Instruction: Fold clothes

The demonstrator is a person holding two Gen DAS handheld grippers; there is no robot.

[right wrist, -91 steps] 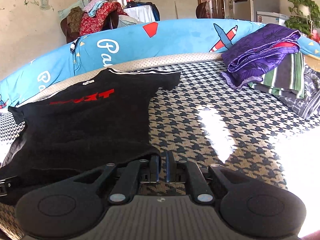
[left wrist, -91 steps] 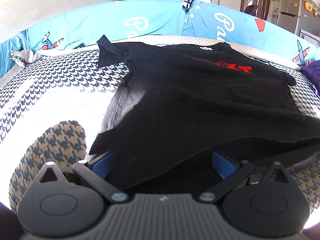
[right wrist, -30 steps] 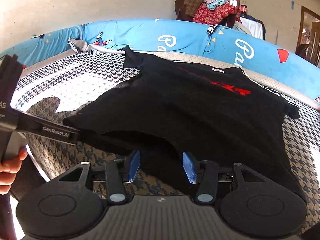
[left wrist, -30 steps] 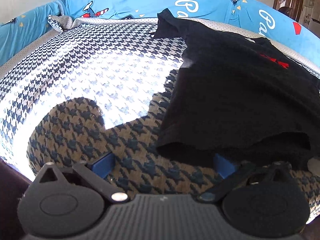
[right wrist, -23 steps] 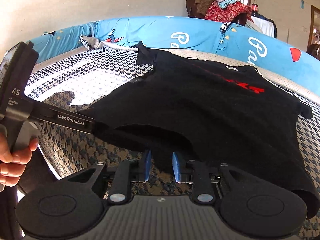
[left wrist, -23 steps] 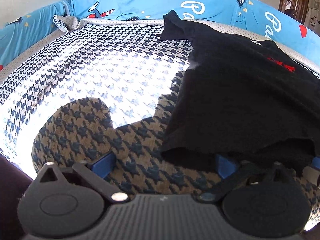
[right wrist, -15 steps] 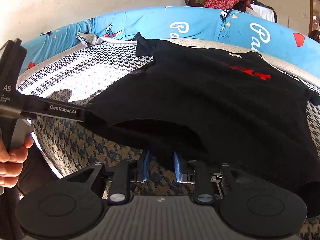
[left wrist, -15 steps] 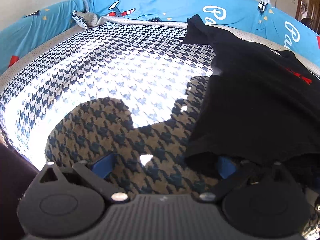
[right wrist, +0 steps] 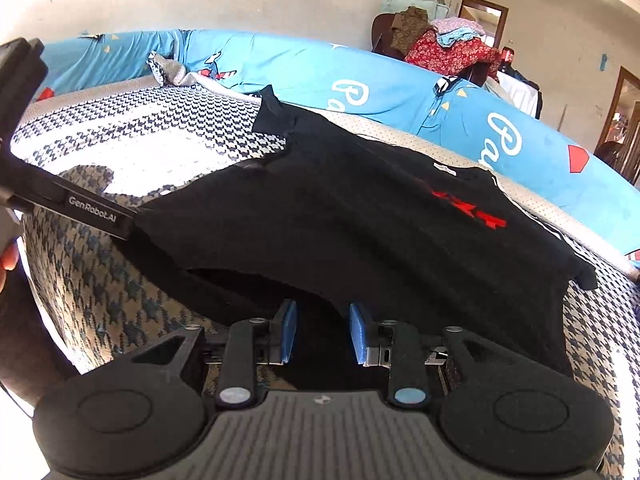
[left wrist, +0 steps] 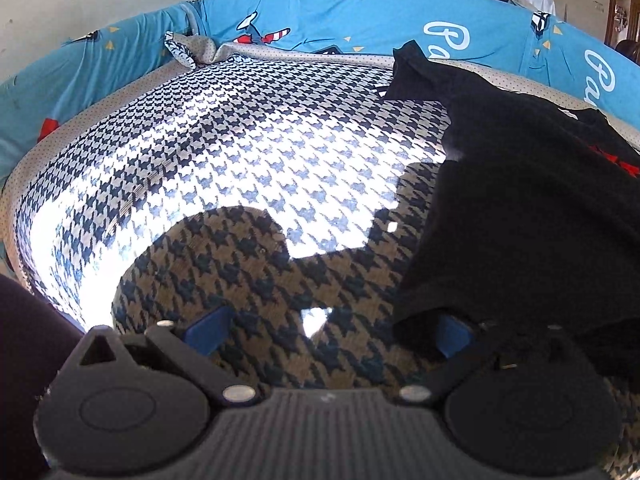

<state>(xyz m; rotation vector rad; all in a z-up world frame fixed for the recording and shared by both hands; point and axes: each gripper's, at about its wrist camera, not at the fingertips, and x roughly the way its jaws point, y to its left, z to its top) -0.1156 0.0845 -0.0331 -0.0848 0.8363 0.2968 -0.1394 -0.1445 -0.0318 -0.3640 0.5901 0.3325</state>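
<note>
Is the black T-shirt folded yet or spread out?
Spread out. The black T-shirt lies open on the houndstooth bed, both sleeves out and red print showing; only its near hem is lifted.

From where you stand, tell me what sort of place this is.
Most likely a lived-in home, probably a bedroom or living room. A black T-shirt lies on a houndstooth-covered bed or sofa edged by a blue printed cushion, and clothes are heaped on a chair near a doorway.

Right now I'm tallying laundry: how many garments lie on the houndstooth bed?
1: a black T-shirt spread on the bed's right side, hem toward both cameras. More may lie out of frame; the clothes pile behind sits off the bed.
</note>
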